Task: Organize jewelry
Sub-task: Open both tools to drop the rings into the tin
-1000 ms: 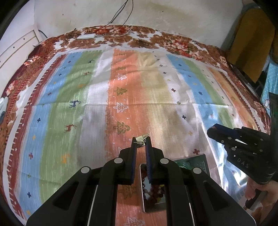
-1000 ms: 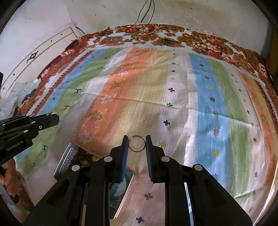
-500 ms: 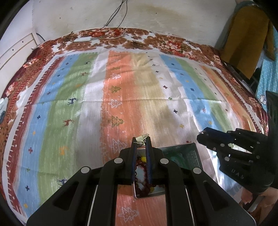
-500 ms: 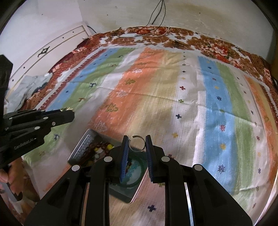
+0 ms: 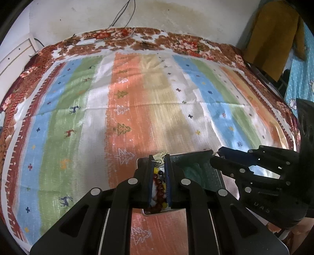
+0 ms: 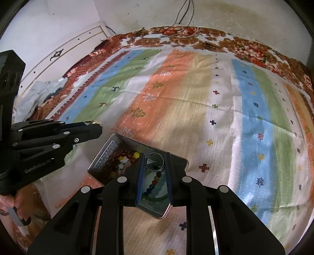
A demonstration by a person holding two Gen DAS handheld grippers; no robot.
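Note:
An open metal tin [image 6: 107, 157] lies on the striped bedspread [image 6: 196, 102]. One half holds red and yellow bead strings [image 6: 125, 156]; the other holds a green bangle [image 6: 159, 196]. My left gripper [image 5: 159, 157] hangs over the bead half [image 5: 157, 184], with a small gold piece [image 5: 162, 154] pinched at its tips as its jaws begin opening. My right gripper [image 6: 154, 155] is shut on a thin silver ring [image 6: 155, 153] above the bangle half. Each gripper also shows in the other's view: the left gripper [image 6: 96, 124] and the right gripper [image 5: 216, 156].
The bedspread [image 5: 137, 98] stretches far ahead to a white wall with hanging cables [image 5: 121, 17]. A white headboard [image 6: 64, 53] and crumpled cloth [image 6: 39, 92] lie at the left. A hand [image 6: 11, 204] grips the left handle. A mustard cloth [image 5: 270, 37] hangs at the right.
Both grippers have drawn back over the tin, which now lies under their tips. Each still carries its piece of jewelry.

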